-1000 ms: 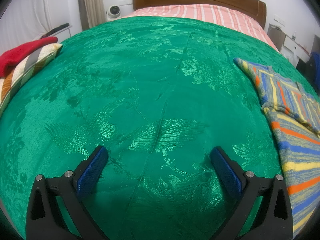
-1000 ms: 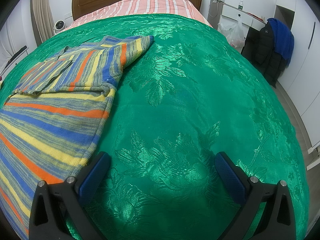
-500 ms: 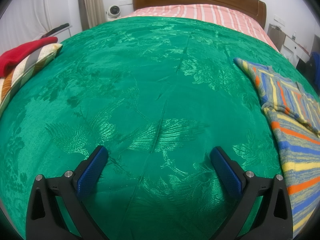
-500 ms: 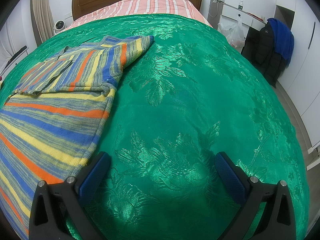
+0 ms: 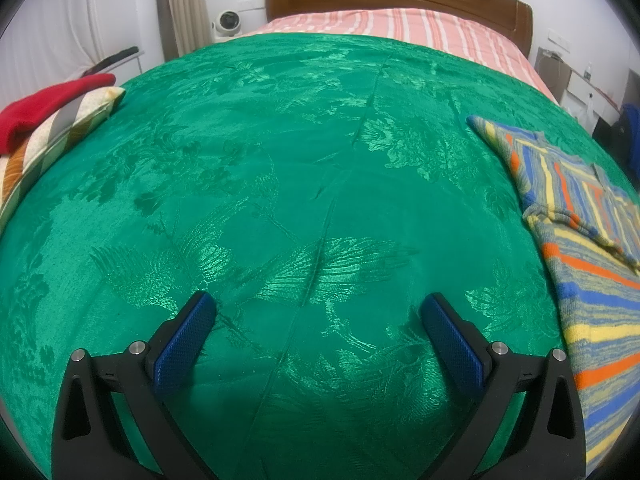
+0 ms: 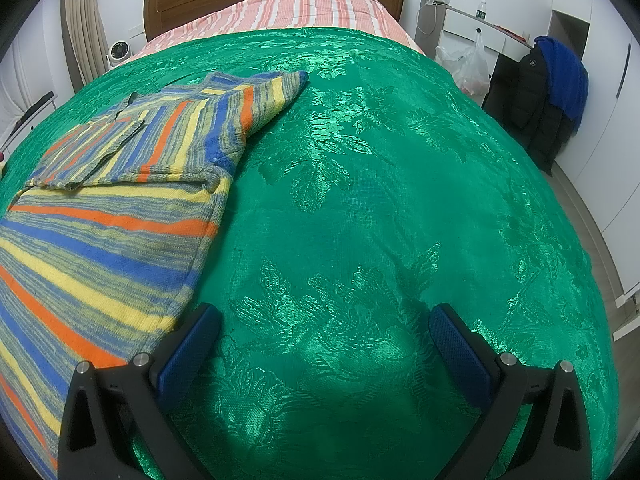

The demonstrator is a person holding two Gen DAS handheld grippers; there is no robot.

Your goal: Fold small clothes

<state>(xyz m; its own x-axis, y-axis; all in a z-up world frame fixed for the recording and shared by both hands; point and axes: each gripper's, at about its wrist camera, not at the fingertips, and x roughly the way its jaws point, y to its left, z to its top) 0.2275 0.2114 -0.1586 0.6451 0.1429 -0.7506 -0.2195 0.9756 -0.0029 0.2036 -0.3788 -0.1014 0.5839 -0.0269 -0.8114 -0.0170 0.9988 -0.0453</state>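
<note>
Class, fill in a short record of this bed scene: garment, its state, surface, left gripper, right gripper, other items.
garment: striped knitted sweater
state: sleeves folded across the chest, body flat
surface: green bedspread
left gripper: open, empty, sweater off to its right
right gripper: open, empty, beside the sweater's edge
other items: red cloth on a striped pillow

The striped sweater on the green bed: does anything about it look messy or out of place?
Nothing stands out. The striped sweater lies flat on the green bedspread, one sleeve folded across its chest.
</note>
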